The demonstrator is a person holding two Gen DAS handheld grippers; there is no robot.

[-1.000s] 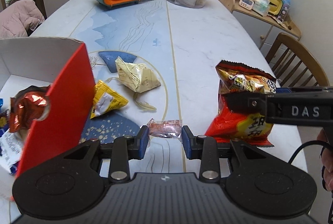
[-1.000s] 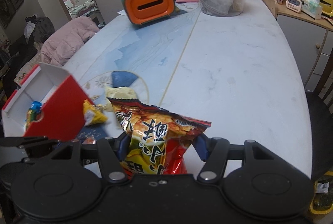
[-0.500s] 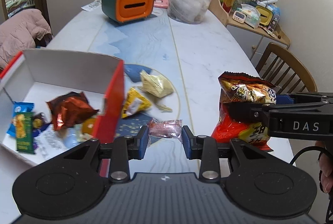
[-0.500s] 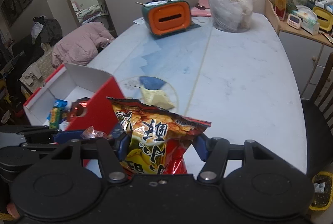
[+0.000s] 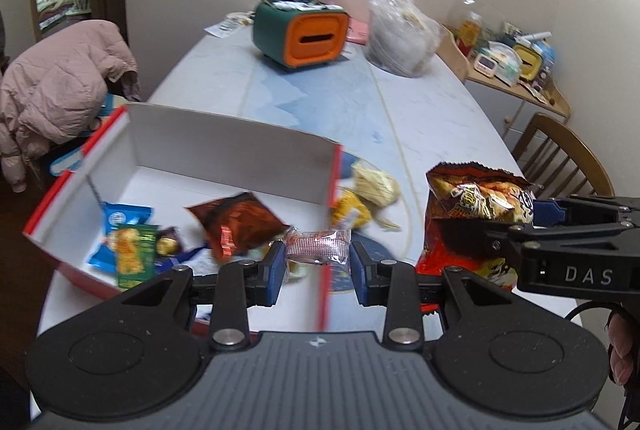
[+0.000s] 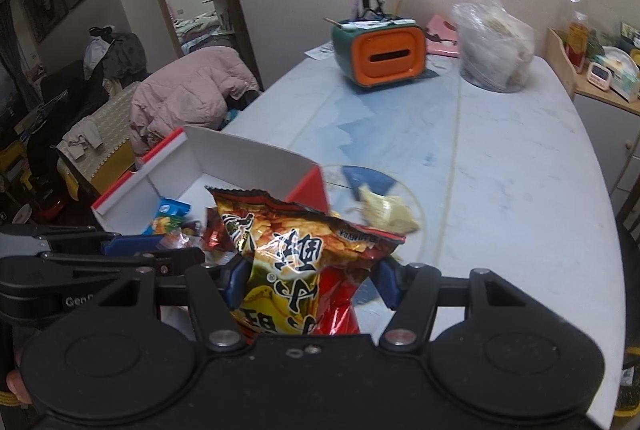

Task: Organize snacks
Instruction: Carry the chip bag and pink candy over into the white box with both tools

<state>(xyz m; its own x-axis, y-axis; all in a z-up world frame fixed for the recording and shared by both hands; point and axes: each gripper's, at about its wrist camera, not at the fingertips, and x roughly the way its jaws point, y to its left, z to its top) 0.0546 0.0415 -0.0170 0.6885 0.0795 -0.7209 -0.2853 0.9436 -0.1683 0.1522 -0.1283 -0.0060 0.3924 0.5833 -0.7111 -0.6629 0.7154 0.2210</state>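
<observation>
My left fingers (image 5: pixel 318 266) clench a small clear-wrapped snack (image 5: pixel 316 245) seemingly above the red-and-white box's (image 5: pixel 224 146) near-right corner, nearer it than my right fingers (image 6: pixel 310 284) grasping the upright chip bag (image 6: pixel 296 258).

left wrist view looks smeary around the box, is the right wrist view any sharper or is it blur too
Left wrist view: red box edge and yellow packets streak with motion blur; held small wrapper stays crisp. Right wrist view: similar smear on table snacks; chip bag sharp, fisheye bending edges.
</observation>
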